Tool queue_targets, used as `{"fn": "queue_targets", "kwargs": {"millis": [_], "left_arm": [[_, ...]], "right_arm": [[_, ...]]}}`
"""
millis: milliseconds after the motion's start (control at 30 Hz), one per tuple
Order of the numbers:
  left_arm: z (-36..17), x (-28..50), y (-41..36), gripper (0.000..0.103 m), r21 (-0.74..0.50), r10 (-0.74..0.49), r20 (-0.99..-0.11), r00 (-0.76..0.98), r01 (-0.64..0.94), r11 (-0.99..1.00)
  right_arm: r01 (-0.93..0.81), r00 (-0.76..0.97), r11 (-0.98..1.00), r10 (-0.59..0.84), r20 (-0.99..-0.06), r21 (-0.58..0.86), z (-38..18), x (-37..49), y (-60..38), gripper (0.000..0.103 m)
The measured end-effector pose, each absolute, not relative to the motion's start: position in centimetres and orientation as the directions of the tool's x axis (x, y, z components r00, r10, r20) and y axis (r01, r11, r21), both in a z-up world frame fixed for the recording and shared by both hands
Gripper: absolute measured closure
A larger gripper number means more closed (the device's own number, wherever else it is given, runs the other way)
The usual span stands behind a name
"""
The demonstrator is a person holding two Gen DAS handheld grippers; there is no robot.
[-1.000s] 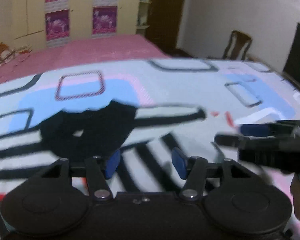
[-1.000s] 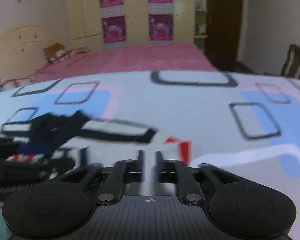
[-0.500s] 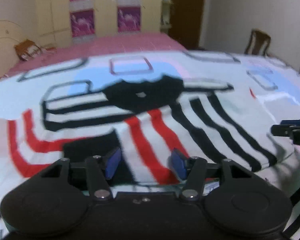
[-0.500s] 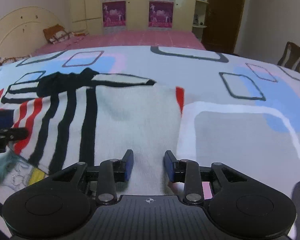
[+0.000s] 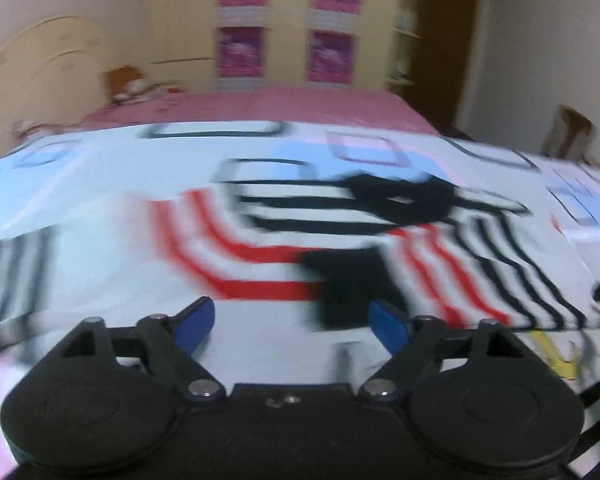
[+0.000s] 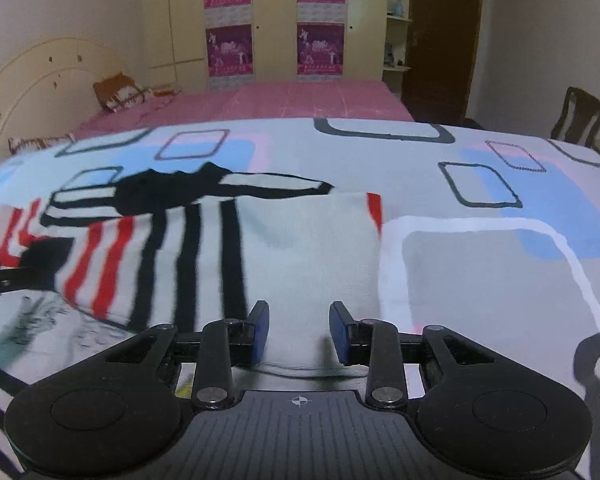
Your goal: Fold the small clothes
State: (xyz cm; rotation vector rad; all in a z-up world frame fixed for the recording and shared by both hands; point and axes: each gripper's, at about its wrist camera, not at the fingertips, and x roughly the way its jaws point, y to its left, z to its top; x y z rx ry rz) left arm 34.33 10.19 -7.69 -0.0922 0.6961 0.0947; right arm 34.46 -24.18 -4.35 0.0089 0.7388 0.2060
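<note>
A wide bed fills the lower half of both views, spread with a pale sheet [image 6: 480,280] printed with rounded rectangles in blue, pink and dark grey; behind it, across the middle of the frame, lies a pink bedspread [image 6: 300,100]; a curved cream headboard [image 6: 40,80] stands at the upper left with a patterned cushion [image 6: 120,94] beside it; cream wardrobe doors [image 6: 276,20] along the top carry four magenta posters; a dark wooden door [image 6: 440,32] stands at the upper right, and a wooden chair [image 6: 580,116] at the right edge.

The striped garment [image 6: 228,248], white with black and red bands and a black collar, lies flat on the sheet from the centre to the left of the right wrist view; in the blurred left wrist view it [image 5: 340,240] crosses the middle of the frame.

The right gripper [image 6: 299,332] sits low at the centre, its jaws opening, the garment's near white hem between the blue pads, which do not press it; the left gripper [image 5: 290,326] has its jaws spreading wide over the white cloth, nothing pinched.
</note>
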Motion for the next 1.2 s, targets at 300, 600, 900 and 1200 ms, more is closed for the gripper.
{"fn": "queue_targets", "kwargs": {"millis": [300, 600, 900, 1200], "left_arm": [[-7.6, 25.9, 29.6, 0.036, -0.237, 0.329, -0.646, 0.689, -0.591, 0.771], [-10.6, 23.9, 41.3, 0.051, -0.577, 0.315, -0.579, 0.752, -0.651, 0.494], [-10.8, 26.4, 42.1, 0.098, -0.693, 0.205, -0.501, 0.841, -0.532, 0.487], [-5.2, 35.1, 28.2, 0.098, -0.568, -0.05, -0.464, 0.885, -0.254, 0.783]], "right_arm": [[-0.223, 0.719, 0.968, 0.243, -0.651, 0.115, -4.6, 35.1, -19.5, 0.032], [-0.222, 0.722, 0.971, 0.223, -0.655, 0.087, -4.1, 35.8, -15.3, 0.033], [-0.158, 0.72, 0.983, 0.177, -0.671, 0.089, -3.9, 36.3, -15.5, 0.033], [-0.086, 0.733, 0.987, 0.155, -0.662, 0.135, -3.4, 35.8, -18.2, 0.033]]}}
